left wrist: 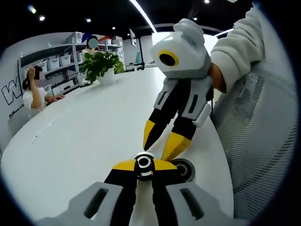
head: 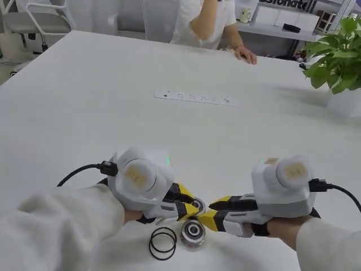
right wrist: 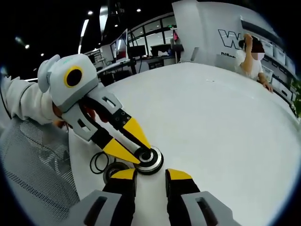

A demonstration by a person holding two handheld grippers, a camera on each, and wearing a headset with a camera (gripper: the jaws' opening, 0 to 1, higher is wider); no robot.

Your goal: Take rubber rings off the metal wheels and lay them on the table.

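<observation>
The left gripper (right wrist: 141, 153) is clamped on a metal wheel (right wrist: 151, 161) near the near edge of the desk (head: 113, 113). The right gripper (left wrist: 161, 147) is held with jaws apart, its tips just right of that wheel. A second wheel (head: 193, 232) lies nearer on the desk, with two rubber rings (head: 162, 243) laid just left of it.

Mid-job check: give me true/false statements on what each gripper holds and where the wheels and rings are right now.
1. The left gripper is shut on a metal wheel. True.
2. The right gripper grips a rubber ring. False: its jaws stand open and hold nothing.
3. Two rubber rings lie on the table. True.
4. The second wheel is stacked on the rings. False: it sits on the table beside them.
</observation>
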